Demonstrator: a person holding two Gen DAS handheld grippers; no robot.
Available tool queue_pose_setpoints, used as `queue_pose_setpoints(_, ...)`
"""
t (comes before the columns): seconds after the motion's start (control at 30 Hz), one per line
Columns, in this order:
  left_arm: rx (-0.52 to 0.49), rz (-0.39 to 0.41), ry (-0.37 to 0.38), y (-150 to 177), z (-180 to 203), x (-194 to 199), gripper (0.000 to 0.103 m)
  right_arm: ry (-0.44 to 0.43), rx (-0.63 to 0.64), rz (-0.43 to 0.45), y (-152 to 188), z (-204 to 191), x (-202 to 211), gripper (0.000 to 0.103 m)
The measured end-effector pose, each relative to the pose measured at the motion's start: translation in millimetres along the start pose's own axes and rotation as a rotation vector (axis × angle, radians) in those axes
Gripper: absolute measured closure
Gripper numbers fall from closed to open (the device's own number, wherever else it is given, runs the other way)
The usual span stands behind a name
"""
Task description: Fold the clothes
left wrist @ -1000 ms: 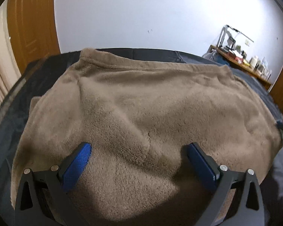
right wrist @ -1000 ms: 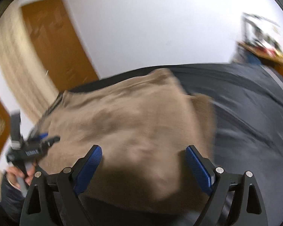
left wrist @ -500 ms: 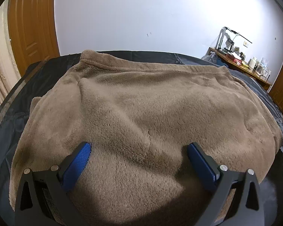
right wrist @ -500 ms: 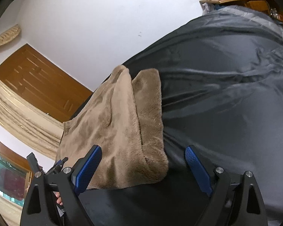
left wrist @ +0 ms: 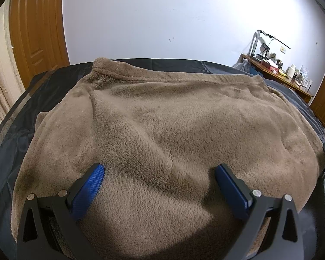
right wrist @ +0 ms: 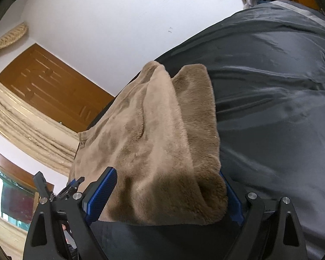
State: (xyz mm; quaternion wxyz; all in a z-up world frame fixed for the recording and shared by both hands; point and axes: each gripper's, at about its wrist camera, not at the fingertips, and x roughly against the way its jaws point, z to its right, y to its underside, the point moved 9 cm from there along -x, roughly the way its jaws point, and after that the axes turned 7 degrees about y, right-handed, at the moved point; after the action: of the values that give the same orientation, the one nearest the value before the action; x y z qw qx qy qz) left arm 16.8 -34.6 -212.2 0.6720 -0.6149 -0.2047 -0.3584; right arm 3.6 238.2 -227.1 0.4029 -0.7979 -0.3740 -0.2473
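Observation:
A brown fleece garment [left wrist: 173, 119] lies spread flat on a bed with a dark cover [left wrist: 21, 117]. My left gripper [left wrist: 159, 169] hovers open over the garment's near edge, blue pads [left wrist: 88, 188] wide apart and nothing pinched. In the right wrist view the garment [right wrist: 158, 130] shows as a folded stack, and its thick near right corner sits between the jaws of my right gripper [right wrist: 166, 173]. Those jaws stand wide and open; the right pad is partly hidden behind the fleece. The left gripper [right wrist: 73, 186] shows at the garment's far left side.
The dark cover [right wrist: 270, 108] stretches bare to the right of the garment. A wooden door [left wrist: 36, 32] and beige curtain [left wrist: 0, 75] stand at the left. A cluttered desk with a lamp [left wrist: 277, 69] lines the back right wall.
The right gripper has rolled and dropped toward the garment's near right corner, which now lies between its jaws. The left gripper has stayed where it was.

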Motion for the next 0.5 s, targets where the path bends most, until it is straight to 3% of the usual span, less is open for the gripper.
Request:
queue_pose_setpoints(0.33,-0.005,0.001,-0.007,0,0,-1,0.001,0.011,-0.019,0.048,-8,-7,-12,0.014)
queue_pose_setpoints(0.4,-0.004,0.001,-0.006,0,0,-1,0.001,0.047,-0.024,0.055,-8,-4,-13,0.036)
queue_pose_setpoints(0.5,-0.005,0.000,-0.007,0,0,0,0.001,0.066,-0.074,0.057,-8,9,-14,0.060)
